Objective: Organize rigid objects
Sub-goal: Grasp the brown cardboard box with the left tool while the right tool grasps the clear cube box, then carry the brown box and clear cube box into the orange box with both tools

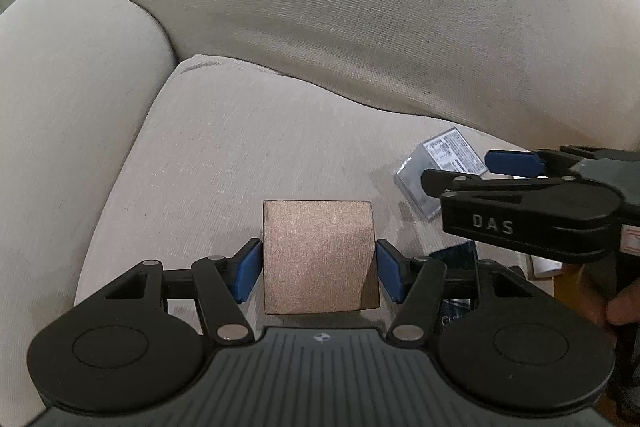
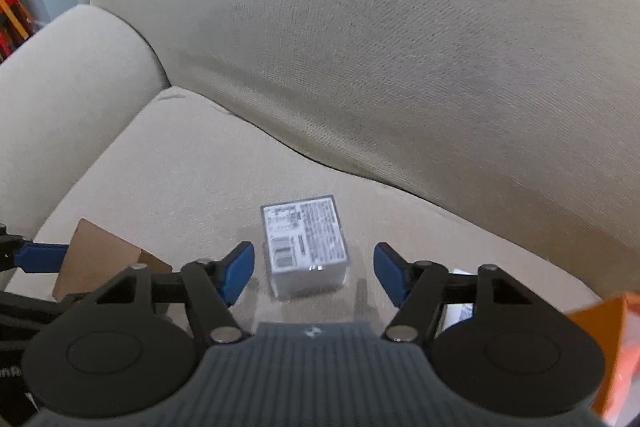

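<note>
The left gripper (image 1: 318,269) was closed on a square, bronze-brown cardboard box (image 1: 318,257); both blue pads (image 1: 246,273) pressed against the box's opposite sides, and the box sat squarely between them, just ahead of the gripper's grey ribbed body. Whether the box rested on the beige fabric sofa seat cushion (image 1: 240,155) or was lifted off it could not be told from this view.

The right gripper (image 2: 314,273) stood open, its blue pads (image 2: 238,273) spread wide and clear of a small rectangular box wrapped in clear plastic with a white printed label (image 2: 306,243). That box lay flat on the cushion (image 2: 180,163), between and slightly ahead of the open fingers, touching neither. In the left wrist view the same labelled box (image 1: 440,169) lay to the right of the left gripper and ahead of it, partly hidden behind the right gripper (image 1: 460,171), which reached in from the right edge.

In the right wrist view the brown box (image 2: 100,259) showed to the left of the right gripper, with one blue pad of the left gripper (image 2: 42,257) against it.

A dark blue box (image 1: 460,257) lay just right of the left gripper's right finger, mostly hidden. An orange object (image 2: 612,347) sat at the right gripper's right edge. The sofa's padded backrest (image 1: 340,7) rose ahead of both grippers.
</note>
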Motion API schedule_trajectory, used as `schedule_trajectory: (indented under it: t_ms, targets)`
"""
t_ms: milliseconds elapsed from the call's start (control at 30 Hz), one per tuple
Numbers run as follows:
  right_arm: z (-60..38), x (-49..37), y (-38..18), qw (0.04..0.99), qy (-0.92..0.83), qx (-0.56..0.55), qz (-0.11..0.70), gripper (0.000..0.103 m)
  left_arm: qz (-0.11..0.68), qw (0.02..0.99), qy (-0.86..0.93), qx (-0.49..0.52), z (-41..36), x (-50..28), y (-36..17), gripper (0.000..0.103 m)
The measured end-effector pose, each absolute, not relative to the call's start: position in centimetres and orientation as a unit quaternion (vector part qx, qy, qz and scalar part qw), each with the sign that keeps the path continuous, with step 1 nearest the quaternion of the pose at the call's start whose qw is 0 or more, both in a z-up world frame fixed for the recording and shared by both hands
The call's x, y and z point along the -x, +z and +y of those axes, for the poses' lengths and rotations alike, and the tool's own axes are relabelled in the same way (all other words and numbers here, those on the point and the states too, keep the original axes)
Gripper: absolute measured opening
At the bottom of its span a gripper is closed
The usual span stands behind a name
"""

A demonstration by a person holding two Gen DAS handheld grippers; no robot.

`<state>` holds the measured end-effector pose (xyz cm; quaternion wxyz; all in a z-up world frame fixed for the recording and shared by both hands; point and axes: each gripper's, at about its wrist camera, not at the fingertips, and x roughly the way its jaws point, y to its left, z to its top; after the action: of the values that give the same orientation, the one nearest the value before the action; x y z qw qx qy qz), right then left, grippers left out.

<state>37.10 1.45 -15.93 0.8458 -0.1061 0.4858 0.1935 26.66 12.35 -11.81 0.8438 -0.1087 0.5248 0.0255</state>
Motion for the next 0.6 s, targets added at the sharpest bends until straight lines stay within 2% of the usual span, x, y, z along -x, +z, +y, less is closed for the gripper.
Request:
schedule_trajectory:
  t_ms: [133, 200, 267, 600]
  targets:
    - [1.5, -37.7, -16.8, 0.843, 0.199, 0.106, 0.489, 0.063, 0.527, 0.843, 0.025, 0.107, 12.3, -26.7, -12.0, 0.069]
    - [1.4, -37.8, -17.0, 0.841, 0.204, 0.103, 0.490, 0.055, 0.529, 0.842, 0.026, 0.106, 12.3, -26.8, -12.0, 0.069]
    - [1.5, -37.8, -17.0, 0.839, 0.210, 0.103, 0.491, 0.051, 0.529, 0.842, 0.027, 0.105, 12.2, -26.7, -11.9, 0.069]
    - [1.5, -35.6, -14.6, 0.849, 0.213, 0.100, 0.473, 0.049, 0.521, 0.848, 0.030, 0.093, 11.9, -25.4, -10.1, 0.069]
